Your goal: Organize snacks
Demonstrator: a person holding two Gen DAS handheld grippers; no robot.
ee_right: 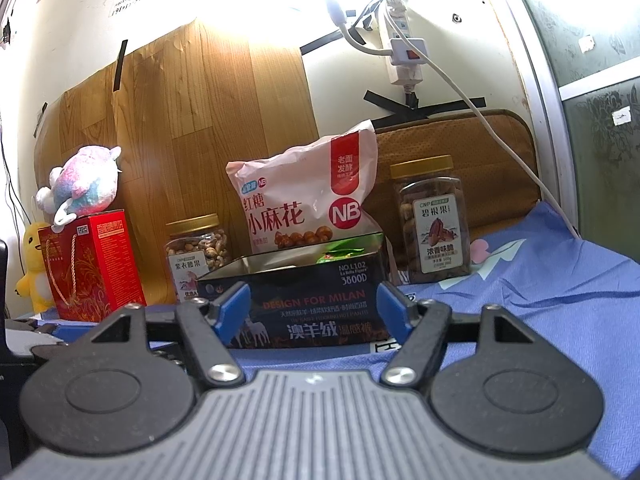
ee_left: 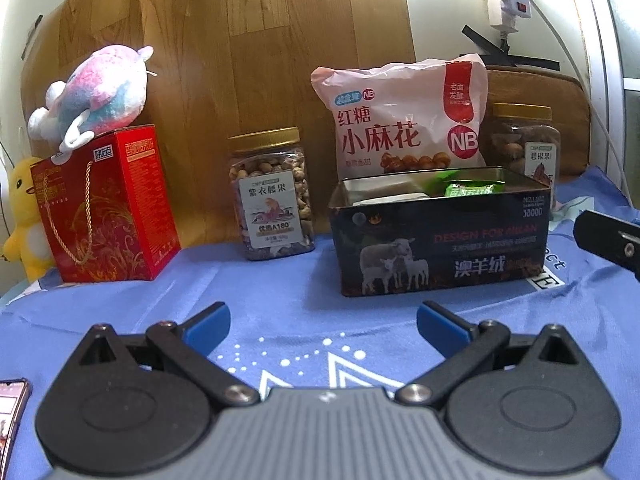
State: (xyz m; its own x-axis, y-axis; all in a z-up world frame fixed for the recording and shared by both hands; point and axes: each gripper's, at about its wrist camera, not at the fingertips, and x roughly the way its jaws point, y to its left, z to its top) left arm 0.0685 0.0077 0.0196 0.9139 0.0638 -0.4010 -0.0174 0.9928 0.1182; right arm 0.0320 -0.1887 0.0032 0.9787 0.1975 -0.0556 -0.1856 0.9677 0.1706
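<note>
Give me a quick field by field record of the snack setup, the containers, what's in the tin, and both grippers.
surface: blue cloth
open tin: lidless, green packets inside
pink snack bag: upright behind the tin
cashew jar: gold lid, left of the tin
pecan jar: gold lid, right of the tin
red gift box: far left, plush toy on top
left gripper: open, empty, over the cloth
right gripper: open, empty, facing the tin

Several things are only partly seen

The tin (ee_left: 440, 240) hides the bottom of the pink snack bag (ee_left: 404, 120); the green packets (ee_left: 468, 190) inside show only their tops. A phone (ee_left: 12, 408) is cut by the left edge, the yellow toy (ee_right: 34, 268) sits half behind the red box (ee_right: 94, 264).
</note>
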